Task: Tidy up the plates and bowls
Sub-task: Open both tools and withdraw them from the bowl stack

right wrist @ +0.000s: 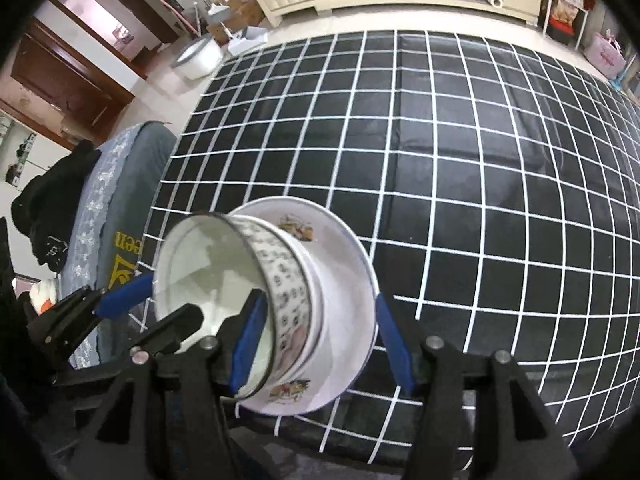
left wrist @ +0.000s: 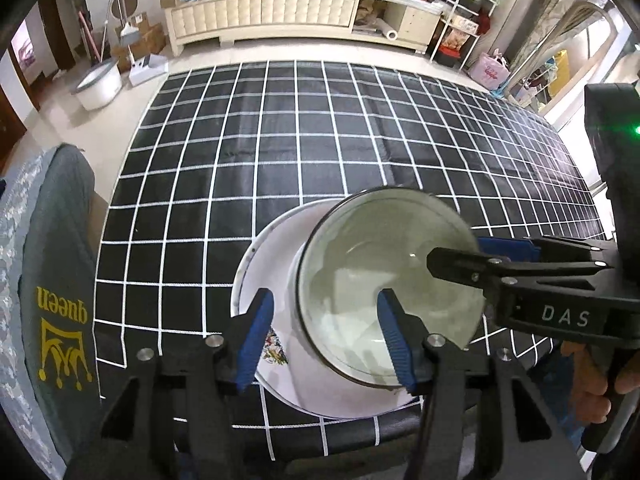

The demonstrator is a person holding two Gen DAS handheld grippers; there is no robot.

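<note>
A white bowl [left wrist: 384,280] with a dark rim and patterned outside sits on a white plate [left wrist: 276,280] with painted figures, near the front edge of the checked table. In the right wrist view the bowl [right wrist: 208,276] and plate [right wrist: 344,280] appear between my fingers. My left gripper [left wrist: 326,340] is open, its right finger inside the bowl and its left finger over the plate. My right gripper [right wrist: 318,344] is open, its fingers astride the bowl wall. It reaches in from the right in the left wrist view [left wrist: 460,252].
A black tablecloth with white grid lines [left wrist: 320,140] covers the table. A chair with a grey "queen" shirt [left wrist: 60,280] stands at the left. A cream cabinet [left wrist: 280,12] and a white tub [left wrist: 98,84] are beyond the table.
</note>
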